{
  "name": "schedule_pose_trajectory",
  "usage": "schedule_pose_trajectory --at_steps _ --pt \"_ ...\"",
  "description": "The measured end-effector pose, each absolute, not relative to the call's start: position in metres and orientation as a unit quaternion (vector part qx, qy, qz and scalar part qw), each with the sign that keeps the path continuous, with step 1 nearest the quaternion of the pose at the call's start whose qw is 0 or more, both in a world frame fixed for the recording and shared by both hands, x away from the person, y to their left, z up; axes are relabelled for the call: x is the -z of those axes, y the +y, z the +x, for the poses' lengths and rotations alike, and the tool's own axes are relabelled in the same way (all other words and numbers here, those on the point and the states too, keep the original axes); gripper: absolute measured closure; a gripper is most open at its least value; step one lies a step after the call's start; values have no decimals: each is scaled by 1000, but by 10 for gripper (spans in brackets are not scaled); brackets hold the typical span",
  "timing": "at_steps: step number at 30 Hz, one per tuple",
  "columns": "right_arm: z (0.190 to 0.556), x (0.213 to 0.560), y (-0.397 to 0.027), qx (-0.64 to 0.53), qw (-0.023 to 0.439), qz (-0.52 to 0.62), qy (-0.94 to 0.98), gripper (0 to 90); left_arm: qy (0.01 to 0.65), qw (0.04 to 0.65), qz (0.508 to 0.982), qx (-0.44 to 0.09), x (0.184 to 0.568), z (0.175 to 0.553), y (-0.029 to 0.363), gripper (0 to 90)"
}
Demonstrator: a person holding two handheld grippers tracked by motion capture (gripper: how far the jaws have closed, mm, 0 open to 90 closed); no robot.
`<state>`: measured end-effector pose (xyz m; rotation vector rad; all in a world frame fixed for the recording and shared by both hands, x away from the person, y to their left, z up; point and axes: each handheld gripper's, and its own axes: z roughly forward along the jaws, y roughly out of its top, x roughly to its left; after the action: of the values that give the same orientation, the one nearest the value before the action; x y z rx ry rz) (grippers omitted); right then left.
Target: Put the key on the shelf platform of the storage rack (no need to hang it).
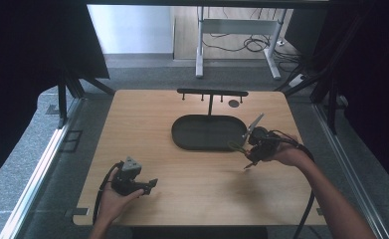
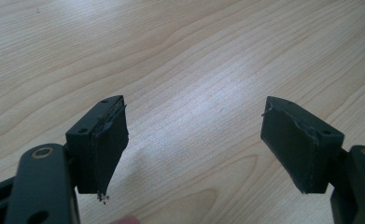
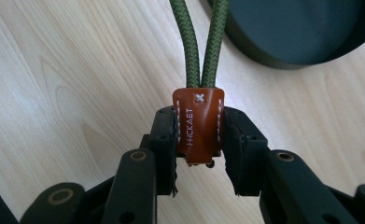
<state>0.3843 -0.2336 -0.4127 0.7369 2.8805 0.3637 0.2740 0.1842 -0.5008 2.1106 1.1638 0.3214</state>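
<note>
Dark oval tray centre frame, inside looks bare. Right tongs clamped on brown leather tab of green cord loop, just right of tray. Left tongs apart over desk, lower left.

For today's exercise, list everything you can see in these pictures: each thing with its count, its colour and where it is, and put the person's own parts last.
Table: one, light wood, under everything.
Oval tray: one, black, centre of the table, towards the far side.
Peg rack: one, black, standing just behind the tray.
Cord loop: one, green braided, by the tray's right end.
Leather tab: one, brown with white stitching, binding the cord, clamped in the right tongs.
Desk frame: one, white, on the floor beyond the table.
Left tongs: black, open over bare wood, near left.
Right tongs: black, shut on the tab.
Forearms: two, entering from the bottom.
</note>
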Motion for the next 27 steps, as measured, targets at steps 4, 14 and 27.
schedule_pose_trajectory --at_steps 4,14,27 --pt "388 407 -232 -123 77 246 958 667 452 348 812 -123 501 274 185 231" --pt "399 395 -227 -124 84 240 959 667 454 348 811 -123 501 274 186 231" --pt "417 383 -223 -125 96 249 956 667 456 349 810 -123 500 274 188 231"
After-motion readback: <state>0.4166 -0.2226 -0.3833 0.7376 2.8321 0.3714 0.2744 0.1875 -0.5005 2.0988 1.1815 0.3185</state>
